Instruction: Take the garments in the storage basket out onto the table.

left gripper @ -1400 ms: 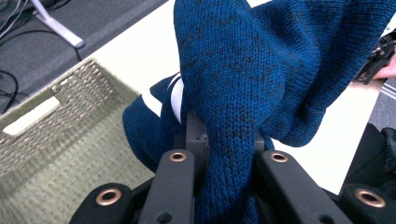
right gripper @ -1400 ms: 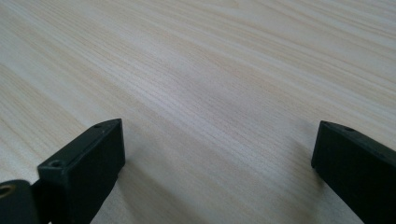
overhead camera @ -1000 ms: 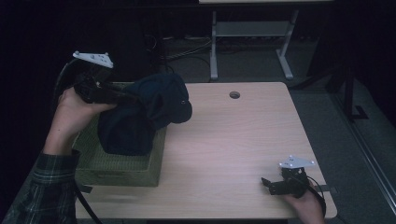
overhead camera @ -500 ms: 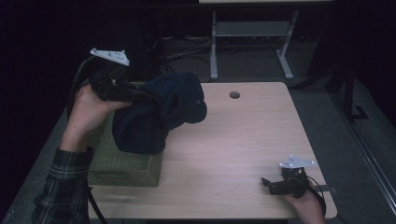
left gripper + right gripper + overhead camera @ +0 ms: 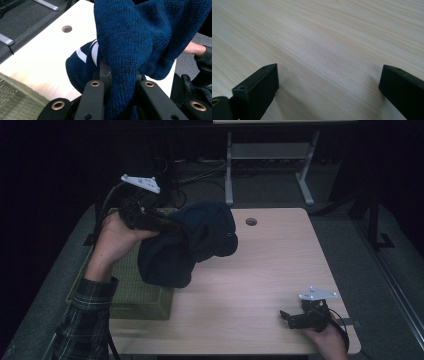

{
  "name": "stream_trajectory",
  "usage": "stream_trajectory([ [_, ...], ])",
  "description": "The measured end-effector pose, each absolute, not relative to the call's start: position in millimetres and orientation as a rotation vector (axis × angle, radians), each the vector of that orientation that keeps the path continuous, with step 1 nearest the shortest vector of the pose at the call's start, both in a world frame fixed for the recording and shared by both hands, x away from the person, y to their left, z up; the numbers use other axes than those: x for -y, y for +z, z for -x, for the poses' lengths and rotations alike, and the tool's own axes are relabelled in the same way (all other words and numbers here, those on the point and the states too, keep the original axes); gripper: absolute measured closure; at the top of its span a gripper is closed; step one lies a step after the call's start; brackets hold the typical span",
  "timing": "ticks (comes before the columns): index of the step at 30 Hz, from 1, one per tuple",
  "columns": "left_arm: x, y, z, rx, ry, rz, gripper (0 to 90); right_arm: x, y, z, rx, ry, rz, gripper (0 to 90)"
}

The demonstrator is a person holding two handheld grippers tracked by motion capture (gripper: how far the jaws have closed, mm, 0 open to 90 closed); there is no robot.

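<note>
Dark blue knitted sweater [image 5: 190,245], carried by the clamped left tongs [image 5: 167,225] farther out from above the green basket [image 5: 135,290], is not yet laid on the table [image 5: 270,265]; right tongs [image 5: 286,317] rested open there.

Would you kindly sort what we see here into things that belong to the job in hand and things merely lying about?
In the job:
- dark blue knitted garment, clamped in the left gripper and hanging above the table
- olive-green woven basket at the table's left edge
- light wooden table

Lying about:
- right gripper, open, resting on the table
- grey metal stand on the floor behind
</note>
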State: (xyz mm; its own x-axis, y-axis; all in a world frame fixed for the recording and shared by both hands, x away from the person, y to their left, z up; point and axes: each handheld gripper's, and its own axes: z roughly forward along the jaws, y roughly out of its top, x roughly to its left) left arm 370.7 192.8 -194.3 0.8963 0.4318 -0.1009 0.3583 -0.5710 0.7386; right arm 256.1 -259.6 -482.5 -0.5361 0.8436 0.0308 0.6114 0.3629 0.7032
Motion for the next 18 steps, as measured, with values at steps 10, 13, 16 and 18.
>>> stream_trajectory([
  [10,-165,-209,-374,-0.525,0.069,-2.254,79.9,260,-483,-256,-2.294,0.966,-1.279,2.4],
  [13,-156,-215,-375,-0.507,0.061,-2.259,79.8,260,-483,-256,-2.294,0.966,-1.279,2.4],
  [16,-147,-222,-376,-0.504,0.041,-2.255,79.8,260,-483,-256,-2.294,0.966,-1.279,2.4],
  [18,-142,-226,-377,-0.500,0.029,-2.258,79.8,260,-483,-256,-2.294,0.966,-1.279,2.4],
])
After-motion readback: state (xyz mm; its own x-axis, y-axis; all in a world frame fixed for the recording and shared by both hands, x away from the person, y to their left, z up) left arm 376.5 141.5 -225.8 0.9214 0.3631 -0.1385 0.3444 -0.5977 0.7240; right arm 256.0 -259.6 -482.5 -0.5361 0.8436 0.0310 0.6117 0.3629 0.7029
